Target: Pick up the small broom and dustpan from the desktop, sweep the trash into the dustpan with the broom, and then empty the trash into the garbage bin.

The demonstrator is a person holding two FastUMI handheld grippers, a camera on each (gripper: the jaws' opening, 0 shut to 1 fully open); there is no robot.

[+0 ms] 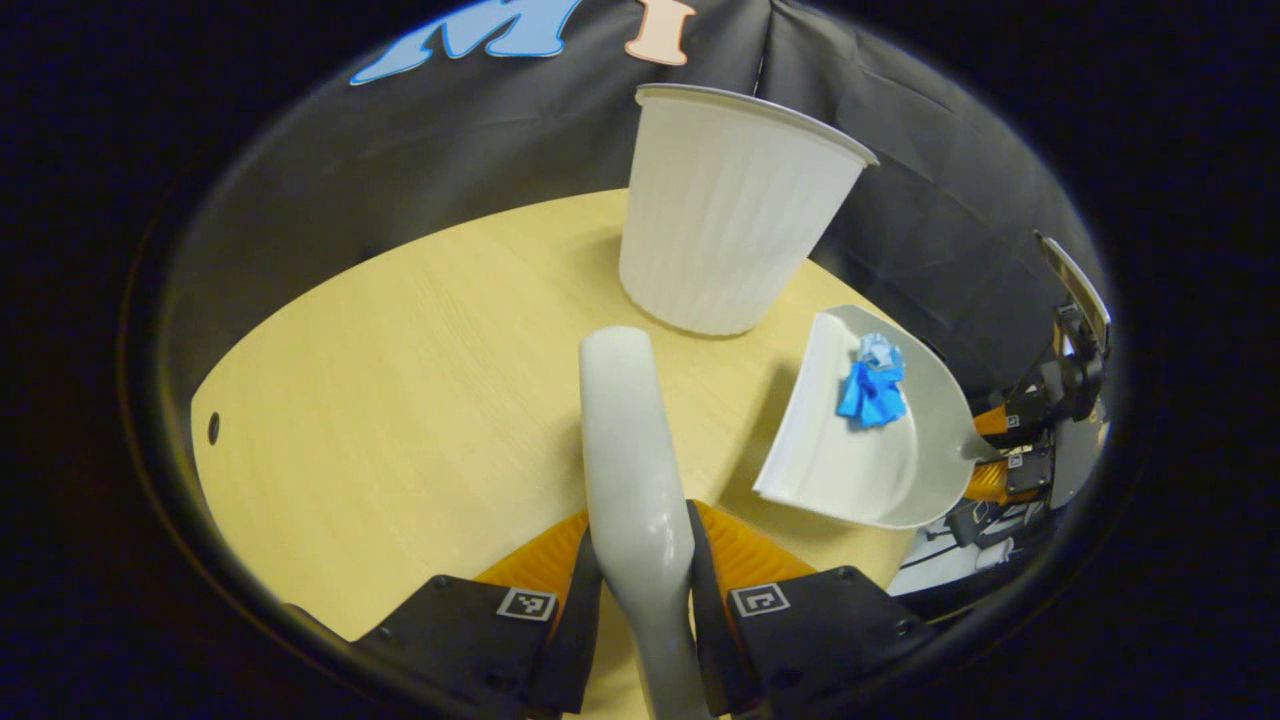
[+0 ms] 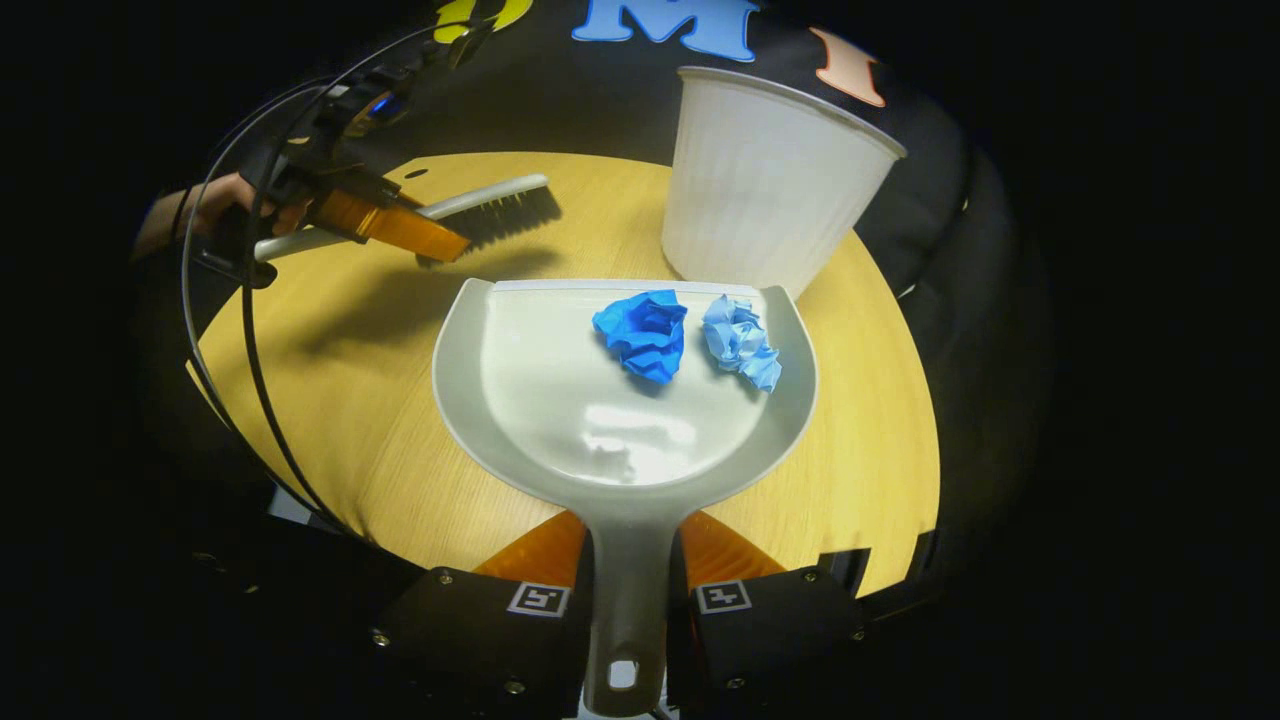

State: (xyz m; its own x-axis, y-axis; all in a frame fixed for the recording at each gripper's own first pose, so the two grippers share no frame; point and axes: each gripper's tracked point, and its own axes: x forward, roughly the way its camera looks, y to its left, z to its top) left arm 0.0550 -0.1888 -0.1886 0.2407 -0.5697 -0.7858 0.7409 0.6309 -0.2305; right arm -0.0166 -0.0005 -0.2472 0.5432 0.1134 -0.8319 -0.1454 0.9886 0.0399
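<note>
The right hand-held gripper [image 2: 628, 590] clamps the dustpan [image 2: 620, 400] handle; the garbage bin [image 2: 770, 190] stands just ahead-right of its lip, both paper wads [image 2: 645, 332] aboard. The left hand-held gripper [image 1: 640, 590] grips the broom [image 1: 635, 450], farther off.

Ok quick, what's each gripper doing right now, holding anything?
Left gripper: shut on the broom handle.
Right gripper: shut on the dustpan handle.

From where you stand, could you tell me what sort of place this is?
Probably a recording booth, not a home: a light wooden desktop backed by black cloth, with a white garbage bin standing on it.
</note>
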